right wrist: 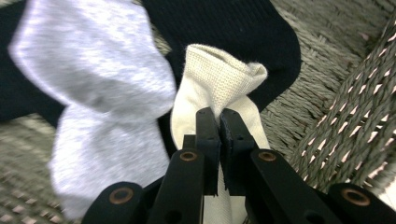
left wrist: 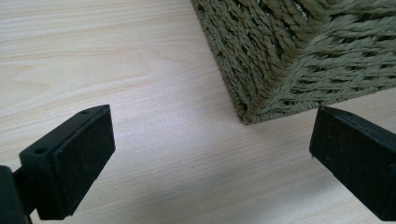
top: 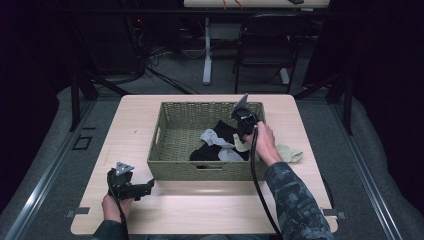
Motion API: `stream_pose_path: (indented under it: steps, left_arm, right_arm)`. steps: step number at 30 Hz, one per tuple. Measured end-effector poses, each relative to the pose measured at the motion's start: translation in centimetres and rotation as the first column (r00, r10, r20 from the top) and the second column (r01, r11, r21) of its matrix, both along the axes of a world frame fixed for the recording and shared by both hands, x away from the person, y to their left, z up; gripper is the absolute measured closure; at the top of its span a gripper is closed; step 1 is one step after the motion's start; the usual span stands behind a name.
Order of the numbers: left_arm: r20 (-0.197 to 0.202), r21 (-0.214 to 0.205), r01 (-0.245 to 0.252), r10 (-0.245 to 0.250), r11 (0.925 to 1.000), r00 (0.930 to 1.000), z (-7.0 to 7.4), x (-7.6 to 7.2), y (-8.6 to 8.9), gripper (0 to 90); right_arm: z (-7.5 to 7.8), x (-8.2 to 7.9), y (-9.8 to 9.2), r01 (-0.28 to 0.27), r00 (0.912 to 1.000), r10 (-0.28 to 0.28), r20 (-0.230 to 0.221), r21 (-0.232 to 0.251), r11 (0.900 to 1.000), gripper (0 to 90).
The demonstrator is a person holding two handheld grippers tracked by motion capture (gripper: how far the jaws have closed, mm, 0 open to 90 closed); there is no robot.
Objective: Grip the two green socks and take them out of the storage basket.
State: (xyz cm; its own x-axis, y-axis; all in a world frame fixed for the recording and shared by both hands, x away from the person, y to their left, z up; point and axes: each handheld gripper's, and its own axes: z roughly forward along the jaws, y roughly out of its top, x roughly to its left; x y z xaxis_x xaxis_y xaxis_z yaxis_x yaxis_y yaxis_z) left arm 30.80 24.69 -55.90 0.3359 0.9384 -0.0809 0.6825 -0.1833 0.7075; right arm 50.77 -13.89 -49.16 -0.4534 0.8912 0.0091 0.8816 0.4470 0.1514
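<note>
Near edge, lower left of the high view: your left gripper (top: 146, 188) rests on the table (top: 200, 205), jaws spread wide and empty, aimed at the near left corner of the woven basket (left wrist: 289, 60). Farther in, your right gripper (right wrist: 219, 122) has its jaws pinched tight on the cream sock (right wrist: 219, 79), biting close to the ribbed cuff, inside the basket's right half. Expect it light, limp and non-fragile; the knit should hold well under the pads, though a thin bite may slip. Cuff points away from you, long axis running back along the jaws. Beyond lie a grey sock (right wrist: 93, 79) and black sock (right wrist: 233, 28); another pale sock (top: 291, 153) sits outside, right.
</note>
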Motion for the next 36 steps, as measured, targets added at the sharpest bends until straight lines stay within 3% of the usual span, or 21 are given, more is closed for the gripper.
stream_pose_path:
  steps: [5, 10, 13, 18, 36]
  left_arm:
    - [-0.001, 0.000, 0.002, -0.002, 1.0000, 1.0000, 0.0, 0.0, 0.0, 0.1]
    - [0.000, 0.000, 0.001, -0.001, 1.0000, 1.0000, 0.0, 0.0, 0.0, 0.1]
    - [-0.003, 0.003, -0.001, 0.001, 1.0000, 1.0000, 0.0, 0.0, 0.0, 0.1]
    - [0.000, -0.001, 0.001, -0.001, 1.0000, 1.0000, 0.0, 0.0, 0.0, 0.1]
    - [-0.002, -0.003, 0.003, -0.003, 1.0000, 1.0000, 0.0, -0.1, 0.0, 0.1]
  right_arm:
    - [1.8, -0.4, 0.0, -0.019, 0.9998, 0.019, 0.007, 0.051, 0.9985, 87.2]
    - [3.8, -0.6, 0.0, -0.054, 0.9985, 0.054, 0.009, 0.047, 0.9974, 87.3]
    - [5.5, -1.0, 0.2, -0.064, 0.9974, 0.062, 0.036, 0.078, 0.9948, 87.3]
    - [7.9, -1.4, 0.3, -0.110, 0.9932, 0.106, 0.048, 0.088, 0.9900, 87.3]
    - [15.1, -2.4, 0.5, -0.166, 0.9820, 0.152, 0.113, 0.126, 0.9781, 87.3]
